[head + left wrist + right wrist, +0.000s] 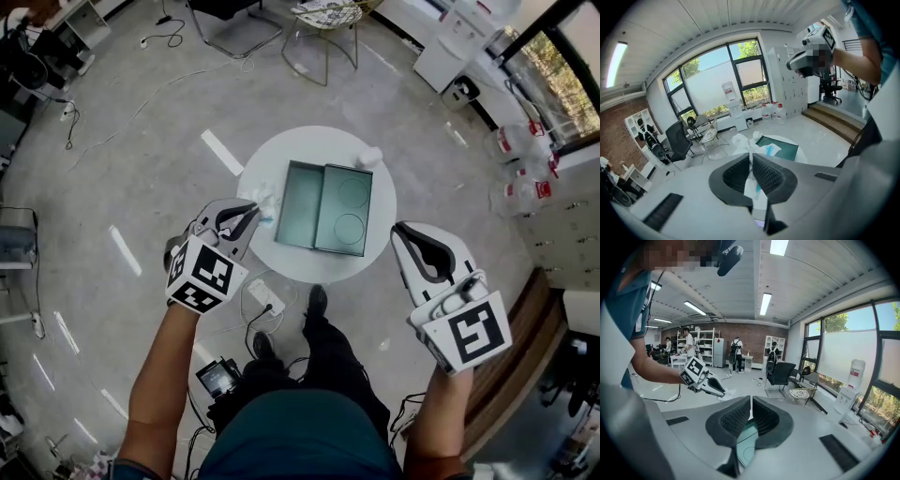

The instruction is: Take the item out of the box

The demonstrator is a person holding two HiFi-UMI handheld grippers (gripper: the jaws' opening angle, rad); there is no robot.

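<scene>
From where I stand, the round white table (305, 148) holds a green box (323, 208) lying open in its middle, the lid folded flat beside the base and both halves bare inside. The item is out of the box: a crinkly white packet (267, 204) with a touch of blue print, held up in the air over the table's 9 o'clock edge, just beside the box's left wall.

The left gripper (251, 217) has it. Its two ribbed pads are pinched tight on the packet (743, 140), which bunches up above the tips and trails down between them. In the left gripper view the box (780, 146) sits beyond the tips (751, 157), toward 1 o'clock.

The right gripper (405, 234) hangs off the table at about 4 o'clock, clear of the rim. Its pads are drawn together with only a thin slit between them and nothing in it (751, 401); a sliver of the box (747, 437) shows below them. In that view the left gripper (722, 393) is off at 10 o'clock.

A small crumpled white scrap (368, 157) sits on the table at 1 o'clock, touching the box's far corner. A wire chair (323, 23) stands on the floor at 12 o'clock, well apart.
</scene>
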